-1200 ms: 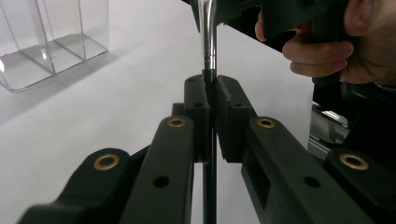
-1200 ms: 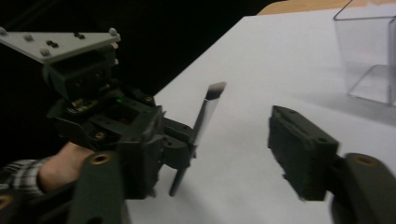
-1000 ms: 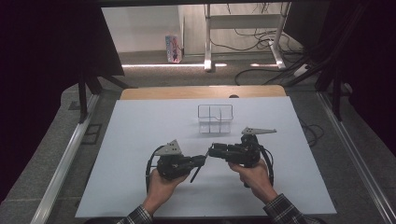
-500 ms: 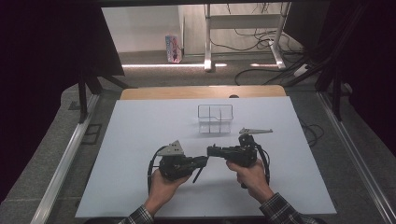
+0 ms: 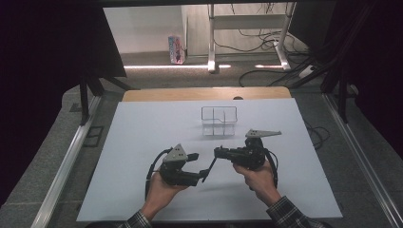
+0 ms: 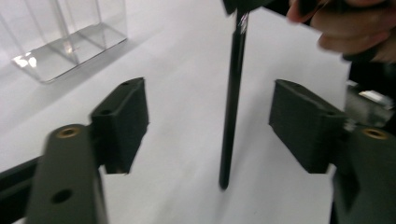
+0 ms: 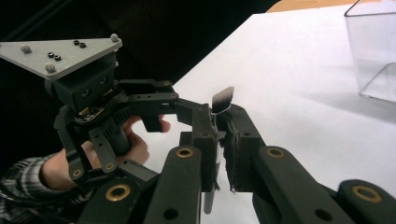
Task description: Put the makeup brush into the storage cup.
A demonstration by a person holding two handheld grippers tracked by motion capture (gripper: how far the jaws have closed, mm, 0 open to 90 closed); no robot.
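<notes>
Near the desk's (image 5: 142, 142) front edge, the left gripper (image 5: 202, 164) has just been spreading its fingers (image 6: 122, 122); they now stand apart, with the thin black brush (image 5: 210, 167) between them but untouched. The brush slants from its bristle end, high toward the right edge, down to its handle tip, near the front. The right gripper (image 5: 219, 153) has its fingers (image 7: 208, 135) clamped on the brush just below the bristles. Farther back, the clear divided container (image 5: 218, 120) sits mid-desk, and its compartments look empty.

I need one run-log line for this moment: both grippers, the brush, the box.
left gripper: open, just opened | right gripper: shut on brush | brush: between left jaws, untouched | clear box: apart
</notes>
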